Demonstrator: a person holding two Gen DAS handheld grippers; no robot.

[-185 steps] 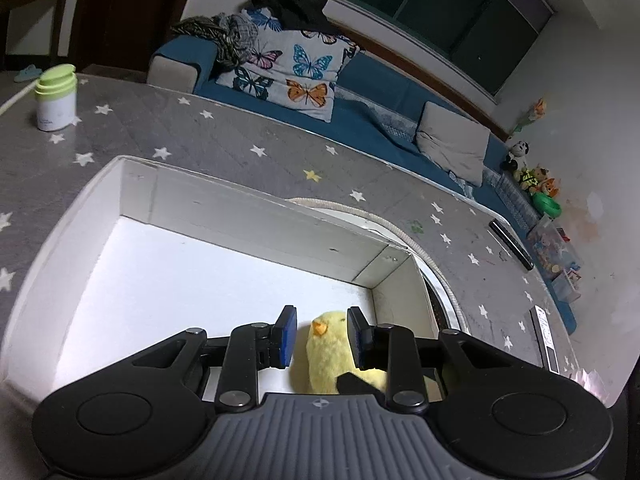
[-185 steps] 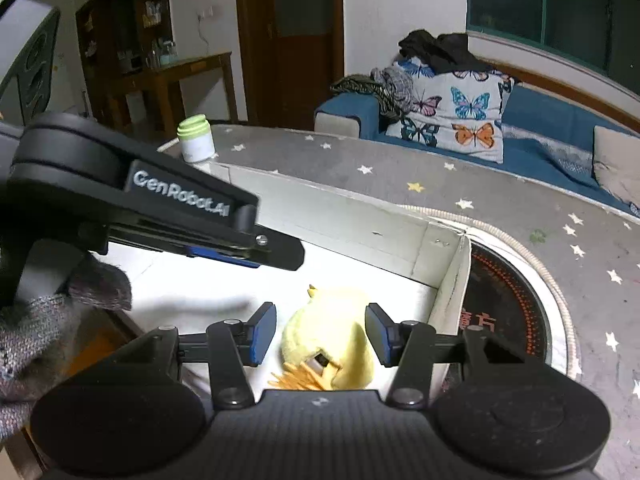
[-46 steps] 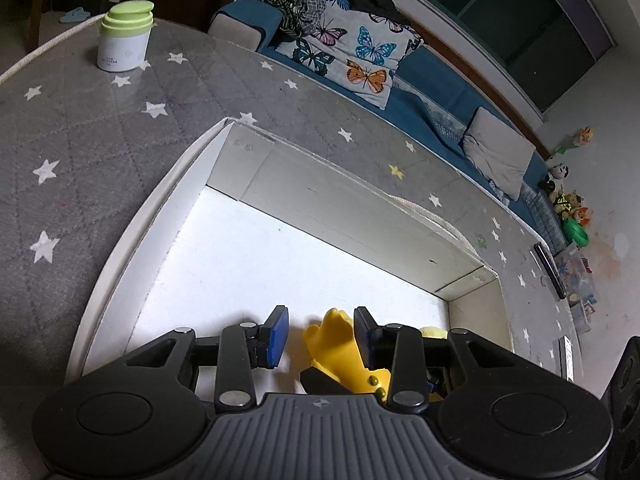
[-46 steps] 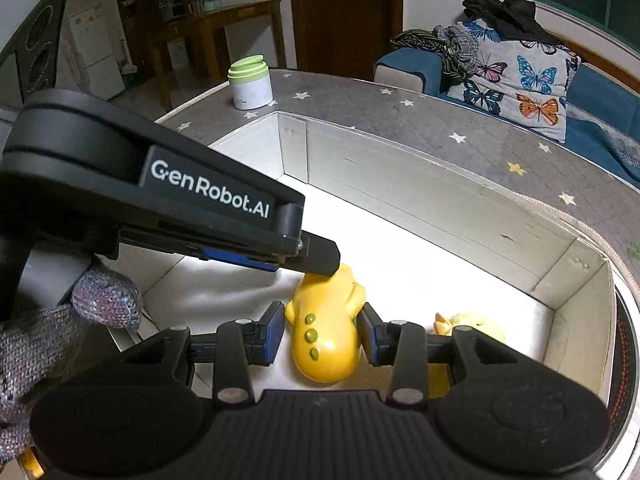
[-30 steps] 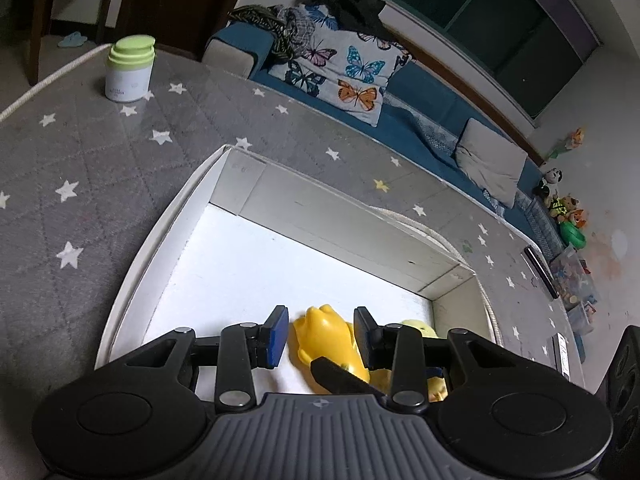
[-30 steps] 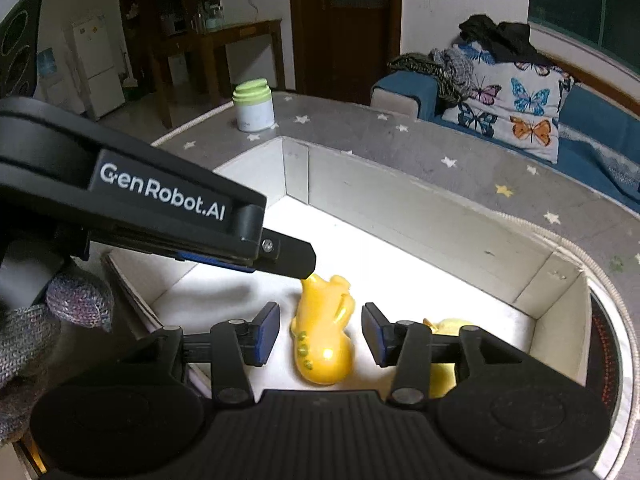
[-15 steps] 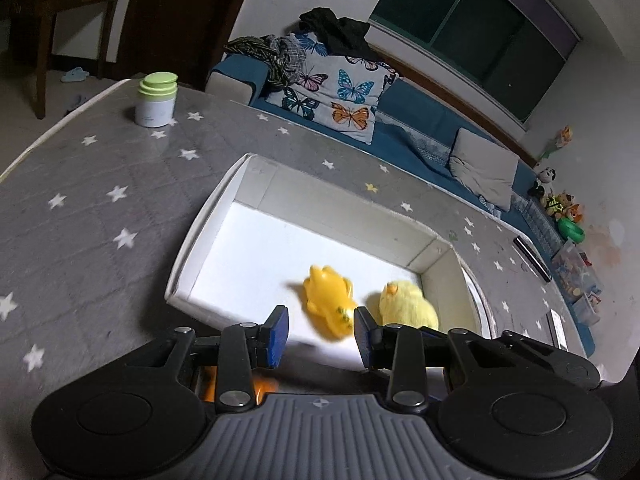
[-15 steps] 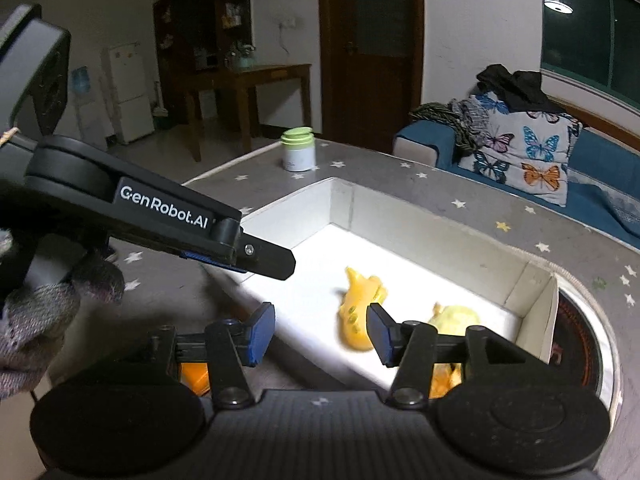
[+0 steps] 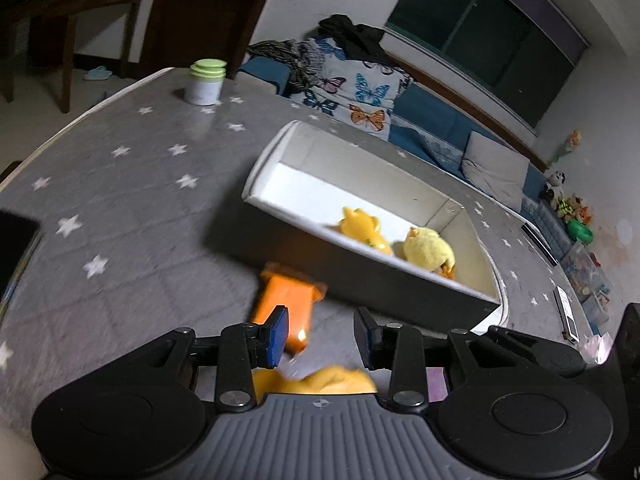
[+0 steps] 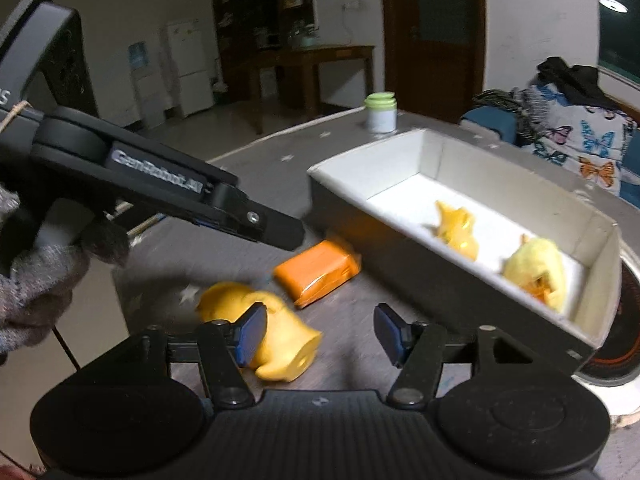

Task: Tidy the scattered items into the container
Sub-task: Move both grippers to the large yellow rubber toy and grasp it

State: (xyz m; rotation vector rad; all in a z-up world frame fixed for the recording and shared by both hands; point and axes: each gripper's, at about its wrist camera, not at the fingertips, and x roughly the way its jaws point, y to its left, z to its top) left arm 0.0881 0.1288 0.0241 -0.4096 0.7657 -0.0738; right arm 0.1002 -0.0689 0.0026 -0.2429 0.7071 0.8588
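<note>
A white box [image 9: 280,152] [image 10: 500,152] on the star-patterned table holds a yellow rubber toy [image 9: 362,230] [image 10: 456,226] and a yellow plush chick [image 9: 428,246] [image 10: 536,272]. On the table in front of the box lie an orange packet [image 9: 286,300] [image 10: 320,272] and a yellow duck-like toy [image 10: 260,320], seen partly in the left wrist view [image 9: 320,380]. My left gripper [image 9: 322,332] is open and empty above the packet. My right gripper [image 10: 318,328] is open and empty, just right of the yellow toy.
A white jar with a green lid [image 9: 206,82] [image 10: 380,112] stands at the table's far corner. A round trivet [image 10: 612,320] lies under the box's right end. A dark flat object [image 9: 16,248] is at the table's left edge. A sofa with butterfly cushions [image 9: 360,88] is behind.
Both grippers have pulled back and up out of the box, leaving the yellow rubber toy inside. The orange packet and the yellow toy on the table have come into view.
</note>
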